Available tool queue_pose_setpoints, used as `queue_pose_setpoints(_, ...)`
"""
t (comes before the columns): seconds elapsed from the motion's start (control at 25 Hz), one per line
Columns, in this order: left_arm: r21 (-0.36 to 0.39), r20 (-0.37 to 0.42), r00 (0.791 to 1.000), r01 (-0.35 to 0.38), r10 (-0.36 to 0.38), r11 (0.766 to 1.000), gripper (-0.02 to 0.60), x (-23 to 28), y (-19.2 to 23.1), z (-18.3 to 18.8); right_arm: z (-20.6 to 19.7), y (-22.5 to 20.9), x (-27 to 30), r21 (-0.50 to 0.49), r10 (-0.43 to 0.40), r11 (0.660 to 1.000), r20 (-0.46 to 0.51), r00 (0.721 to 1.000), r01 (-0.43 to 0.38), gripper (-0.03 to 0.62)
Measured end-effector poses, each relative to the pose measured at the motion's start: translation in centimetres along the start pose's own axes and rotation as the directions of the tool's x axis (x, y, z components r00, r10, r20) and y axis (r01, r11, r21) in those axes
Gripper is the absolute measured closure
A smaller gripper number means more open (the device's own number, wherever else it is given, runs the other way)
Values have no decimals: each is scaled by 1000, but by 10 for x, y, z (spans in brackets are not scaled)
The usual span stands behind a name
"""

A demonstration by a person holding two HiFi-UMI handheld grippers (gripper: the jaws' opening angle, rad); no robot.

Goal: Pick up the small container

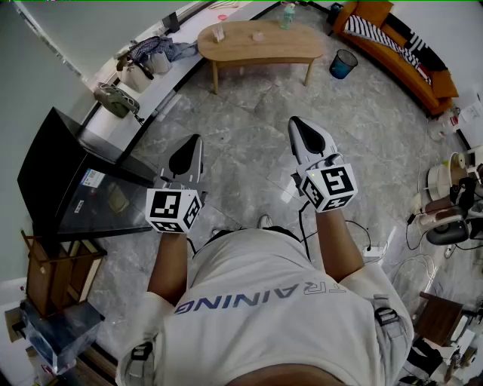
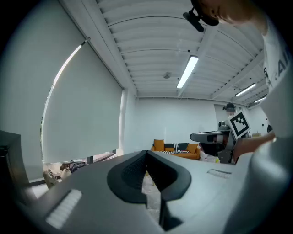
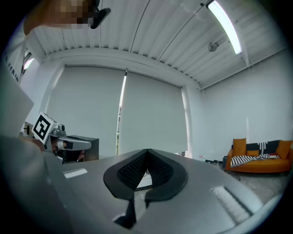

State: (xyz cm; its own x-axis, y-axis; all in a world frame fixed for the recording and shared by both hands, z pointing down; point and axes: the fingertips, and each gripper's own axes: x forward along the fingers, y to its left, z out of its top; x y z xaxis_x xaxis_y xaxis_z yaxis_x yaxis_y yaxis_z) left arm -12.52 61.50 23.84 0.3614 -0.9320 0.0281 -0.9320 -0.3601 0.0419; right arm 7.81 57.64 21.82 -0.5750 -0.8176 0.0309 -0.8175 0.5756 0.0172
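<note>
A wooden coffee table (image 1: pixel 260 54) stands far ahead across the marble floor. On it are a small pale container (image 1: pixel 258 36), a bottle (image 1: pixel 288 15) and another small item (image 1: pixel 219 33). My left gripper (image 1: pixel 195 140) and right gripper (image 1: pixel 295 121) are held side by side at waist height, well short of the table, both pointing forward. Each is shut with nothing between its pads, as the left gripper view (image 2: pixel 146 153) and right gripper view (image 3: pixel 147 151) show. Each gripper view also catches the other gripper off to the side.
An orange sofa (image 1: pixel 400 53) runs along the right wall, with a blue bin (image 1: pixel 343 64) near the table's right end. A black cabinet (image 1: pixel 68 181) stands at my left, and cables and equipment (image 1: pixel 445 203) lie at my right. Bags sit on the window ledge (image 1: pixel 139 68).
</note>
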Motion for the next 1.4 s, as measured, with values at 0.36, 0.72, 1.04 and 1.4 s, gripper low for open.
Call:
queue_pose_setpoints(0.36,2,-12,1000,23,-23,1000,580,3,-10,-2,-5,-7,-7,8,-7,1000,-3,1000,7,579)
queue_pose_setpoints(0.72,-15,-27,1000,10,-10,1000,580,11,-23,-7,-10,-26,-9,35,8,999,-8,1000,-8,579)
queue_pose_setpoints(1.04,-4,-23,1000,-8,7,1000,580,48,-59,-1,-11,-83,-19,58,15,998,13,1000,-16,578)
queue_pose_setpoints(1.4,-14,-52,999,-8,7,1000,580,89,-94,-16,-40,-139,-21,91,25,996,-30,999,-22,578)
